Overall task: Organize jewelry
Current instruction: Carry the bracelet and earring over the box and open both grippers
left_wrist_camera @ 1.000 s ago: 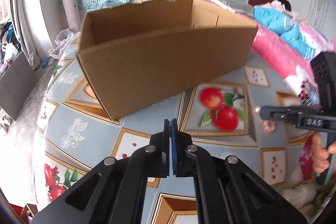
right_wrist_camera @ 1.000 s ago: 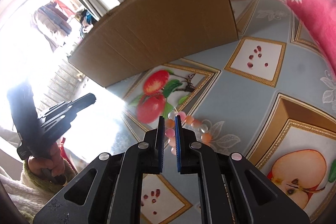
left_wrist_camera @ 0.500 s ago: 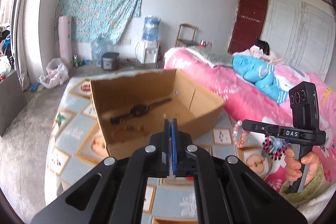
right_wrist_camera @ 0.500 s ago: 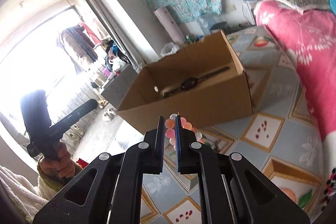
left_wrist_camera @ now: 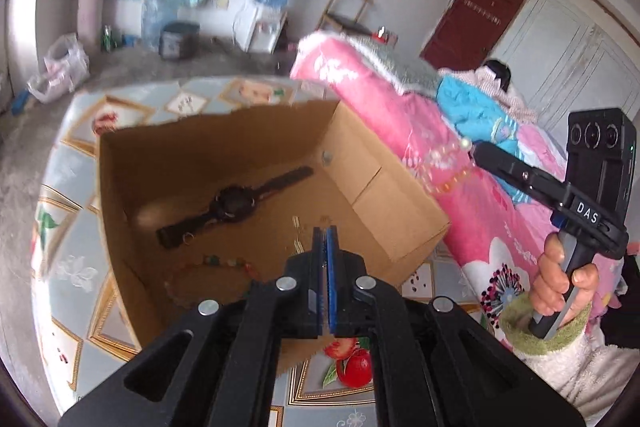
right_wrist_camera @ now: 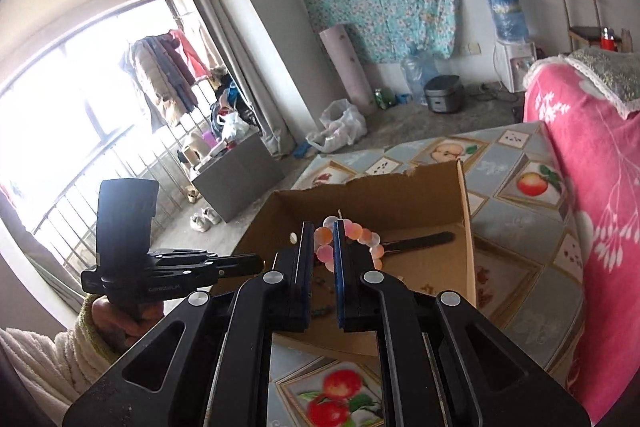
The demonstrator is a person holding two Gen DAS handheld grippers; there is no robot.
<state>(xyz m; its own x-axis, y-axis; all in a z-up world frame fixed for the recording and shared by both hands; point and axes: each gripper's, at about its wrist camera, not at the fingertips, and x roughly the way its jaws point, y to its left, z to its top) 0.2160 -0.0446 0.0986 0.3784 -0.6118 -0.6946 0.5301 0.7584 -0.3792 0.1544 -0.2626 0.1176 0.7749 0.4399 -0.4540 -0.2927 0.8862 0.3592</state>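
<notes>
An open cardboard box (left_wrist_camera: 392,223) stands on the fruit-patterned table (left_wrist_camera: 72,247). Inside it lie a black wristwatch (left_wrist_camera: 234,205), a beaded bracelet (left_wrist_camera: 224,263) and small earrings (left_wrist_camera: 297,223). My left gripper (left_wrist_camera: 325,239) is shut and empty, above the box's near side. My right gripper (right_wrist_camera: 322,235) is shut on a pink and orange bead bracelet (right_wrist_camera: 352,235) and holds it above the box (right_wrist_camera: 466,227). In the left wrist view the right gripper (left_wrist_camera: 472,149) is at the right, above the box's right edge, with the bracelet (left_wrist_camera: 444,167) blurred at its tip.
A bed with a pink blanket (left_wrist_camera: 420,131) borders the table on the right. The table's left edge drops to a concrete floor (left_wrist_camera: 24,155). A grey box (right_wrist_camera: 236,179) and shoes stand on the floor by the window.
Both grippers have risen from near the tabletop to above the box. The right gripper carried the bead bracelet up off the table and over the open box.
</notes>
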